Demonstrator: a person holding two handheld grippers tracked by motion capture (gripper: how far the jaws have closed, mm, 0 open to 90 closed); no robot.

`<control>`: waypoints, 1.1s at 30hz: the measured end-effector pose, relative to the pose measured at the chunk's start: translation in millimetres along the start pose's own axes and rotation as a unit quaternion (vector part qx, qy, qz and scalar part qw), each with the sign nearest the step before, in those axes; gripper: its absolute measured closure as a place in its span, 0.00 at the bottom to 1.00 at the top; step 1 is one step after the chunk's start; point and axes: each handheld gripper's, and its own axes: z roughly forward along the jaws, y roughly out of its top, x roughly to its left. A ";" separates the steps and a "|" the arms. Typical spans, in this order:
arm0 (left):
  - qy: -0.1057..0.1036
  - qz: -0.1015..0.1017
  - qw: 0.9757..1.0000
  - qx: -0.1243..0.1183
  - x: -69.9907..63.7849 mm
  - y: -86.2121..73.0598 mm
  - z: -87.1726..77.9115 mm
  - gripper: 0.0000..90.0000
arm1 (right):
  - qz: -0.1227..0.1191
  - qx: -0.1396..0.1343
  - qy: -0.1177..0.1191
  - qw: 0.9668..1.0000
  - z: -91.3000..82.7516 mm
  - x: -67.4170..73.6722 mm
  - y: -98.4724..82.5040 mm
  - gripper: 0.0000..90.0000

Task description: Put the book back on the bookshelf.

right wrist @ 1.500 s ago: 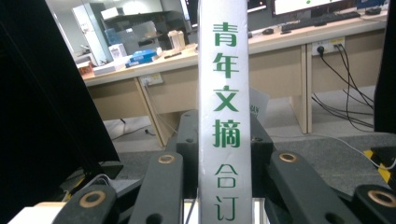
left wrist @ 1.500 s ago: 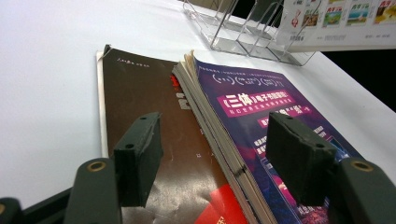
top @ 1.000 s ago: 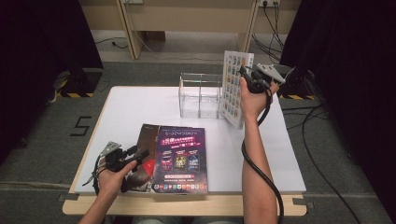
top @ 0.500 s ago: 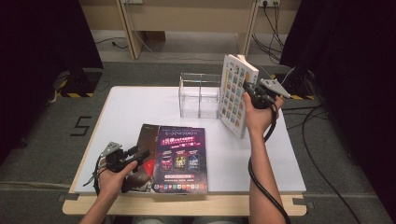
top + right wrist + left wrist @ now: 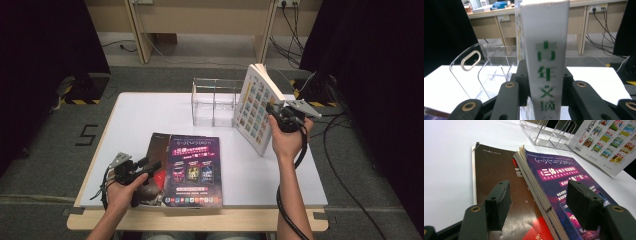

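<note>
While the clear acrylic divider rack at the back of the white counter has nothing in its slots, the right hand-held gripper holds a thick white paperback with a grid of small cover pictures upright just right of the rack, outside it. In the right gripper view the book's spine stands between the jaws, which have just been opening; whether the pads press on it I cannot tell. So, my read: first book near the rack, not yet slotted. Two remain in front of the rack: a purple-covered magazine lying on a dark brown book. The left hand-held gripper sits at their left edge, jaws apart astride the magazine's page edge, gripping nothing.
</note>
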 end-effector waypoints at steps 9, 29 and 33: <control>0.000 -0.001 1.000 0.000 -0.7 -0.6 0.3 0.39 | -0.009 0.000 -0.002 1.000 -7.5 -1.1 -8.0 0.78; 0.000 -0.002 1.000 0.000 -0.9 -0.3 0.4 0.39 | -0.043 -0.007 -0.011 0.999 -13.5 -1.7 3.8 0.57; -0.001 -0.003 1.000 0.000 -0.7 -0.1 0.3 0.39 | -0.054 -0.011 -0.002 0.998 -12.1 0.9 15.0 0.55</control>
